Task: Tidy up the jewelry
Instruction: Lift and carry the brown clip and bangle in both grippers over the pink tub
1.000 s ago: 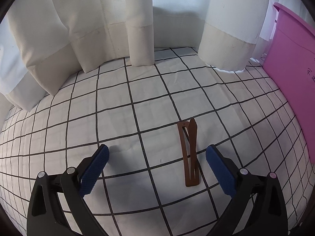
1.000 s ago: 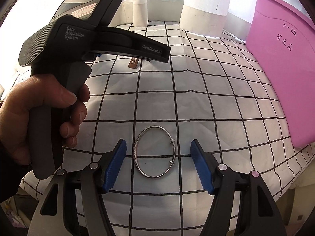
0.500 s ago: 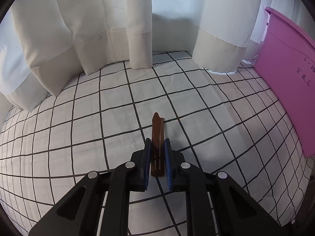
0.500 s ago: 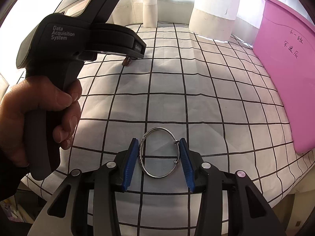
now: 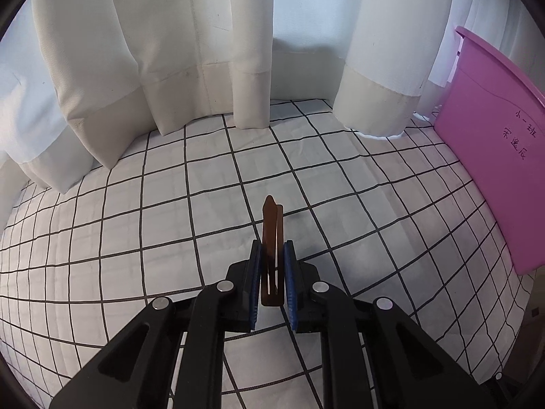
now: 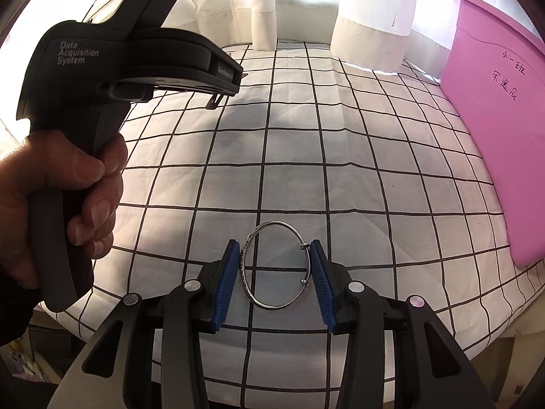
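My left gripper is shut on a brown hair clip and holds it above the checked cloth, its tip pointing away. In the right wrist view the left gripper's body is at the upper left with the clip's tip poking out below it. My right gripper is shut on a silver bangle, its blue pads touching both sides of the ring, which looks lifted just off the cloth.
A white cloth with a black grid covers the table. A pink bin stands along the right side, also in the left wrist view. White curtains hang at the back. The table's front edge is close below the right gripper.
Both grippers went from open to shut: the left closed on the hair clip and raised it, the right closed on the bangle and lifted it slightly.
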`<move>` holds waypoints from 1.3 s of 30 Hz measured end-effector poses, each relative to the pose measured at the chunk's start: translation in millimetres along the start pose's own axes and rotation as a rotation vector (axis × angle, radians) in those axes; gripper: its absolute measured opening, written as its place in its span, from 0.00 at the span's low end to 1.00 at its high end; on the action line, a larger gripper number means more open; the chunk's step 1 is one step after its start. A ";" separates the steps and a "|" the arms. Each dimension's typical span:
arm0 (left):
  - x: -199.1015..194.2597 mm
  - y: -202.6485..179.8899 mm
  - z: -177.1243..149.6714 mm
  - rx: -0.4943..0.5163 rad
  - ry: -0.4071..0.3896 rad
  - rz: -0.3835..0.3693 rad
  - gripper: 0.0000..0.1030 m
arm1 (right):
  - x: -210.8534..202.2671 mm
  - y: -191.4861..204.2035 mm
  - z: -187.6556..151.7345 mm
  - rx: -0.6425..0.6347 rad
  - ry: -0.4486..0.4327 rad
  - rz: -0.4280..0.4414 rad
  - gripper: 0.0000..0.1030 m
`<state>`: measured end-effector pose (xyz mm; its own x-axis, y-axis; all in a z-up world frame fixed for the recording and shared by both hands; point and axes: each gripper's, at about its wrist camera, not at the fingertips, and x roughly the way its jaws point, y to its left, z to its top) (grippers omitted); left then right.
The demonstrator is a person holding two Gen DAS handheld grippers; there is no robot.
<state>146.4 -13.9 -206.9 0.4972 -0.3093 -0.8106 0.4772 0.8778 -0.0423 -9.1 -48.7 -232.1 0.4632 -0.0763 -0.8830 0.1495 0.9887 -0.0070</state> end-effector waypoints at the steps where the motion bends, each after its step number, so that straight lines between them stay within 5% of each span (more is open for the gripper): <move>1: -3.2 1.8 0.9 -0.002 -0.004 0.001 0.13 | -0.6 -1.2 1.0 0.002 -0.001 0.002 0.40; 18: -52.8 0.2 13.7 0.007 -0.056 0.002 0.13 | -44.8 -16.1 20.4 0.013 -0.105 0.000 0.40; 39: -106.4 -48.7 56.5 0.060 -0.162 -0.028 0.13 | -125.9 -65.2 43.5 0.045 -0.277 -0.062 0.40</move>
<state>111.2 -44.4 -85.6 0.5911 -0.3922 -0.7049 0.5321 0.8463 -0.0247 -39.2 -109.2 -100.0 0.6723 -0.1751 -0.7193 0.2206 0.9749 -0.0310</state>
